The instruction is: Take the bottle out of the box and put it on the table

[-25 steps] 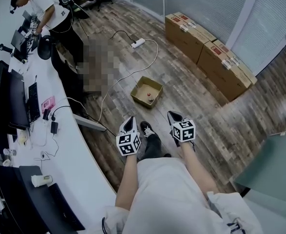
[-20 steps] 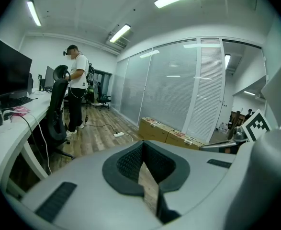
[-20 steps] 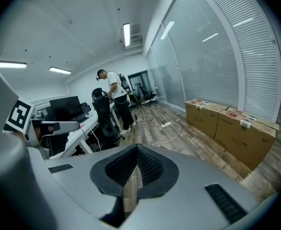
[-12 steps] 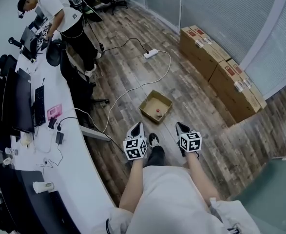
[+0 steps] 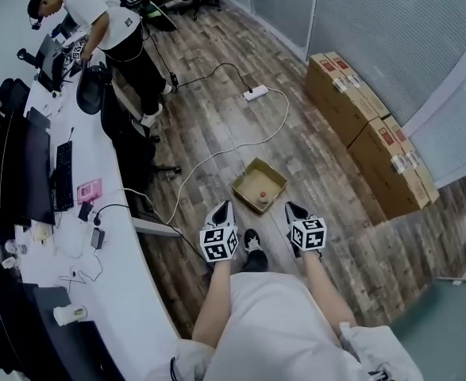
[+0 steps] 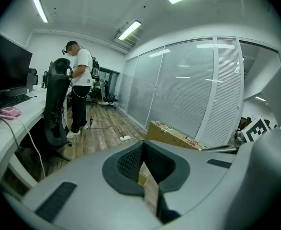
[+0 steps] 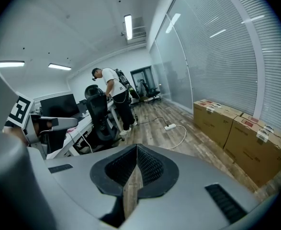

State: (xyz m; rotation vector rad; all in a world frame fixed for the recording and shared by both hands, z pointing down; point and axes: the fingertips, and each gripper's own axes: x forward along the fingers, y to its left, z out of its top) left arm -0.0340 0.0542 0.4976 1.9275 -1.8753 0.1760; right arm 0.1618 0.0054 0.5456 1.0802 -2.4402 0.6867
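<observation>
- Left gripper: held out low in front of me over the wood floor. Seen along its own length, the two jaws sit closed tip to tip with nothing between them.
- Right gripper: level with the left one and a little apart from it, my shoe showing on the floor between the two. Its jaws are also pressed together and empty.
- Box: a small open cardboard box on the floor, just ahead of both grippers and roughly between their lines. Neither gripper touches it.
- Bottle: stands inside the box, towards the corner nearest me. Only its red cap and a pale body can be made out; it is too small for more detail.
- Table: a long white table runs down my left side, well apart from the box. It carries a monitor, a keyboard, a pink item and a paper cup.
- Another person stands at the far end of the table, bent over it, beside a black chair.
- A white cable trails from the table side across the floor, past the box, to a power strip.
- Large sealed cartons stand in a row along the wall of blinds to my right.
</observation>
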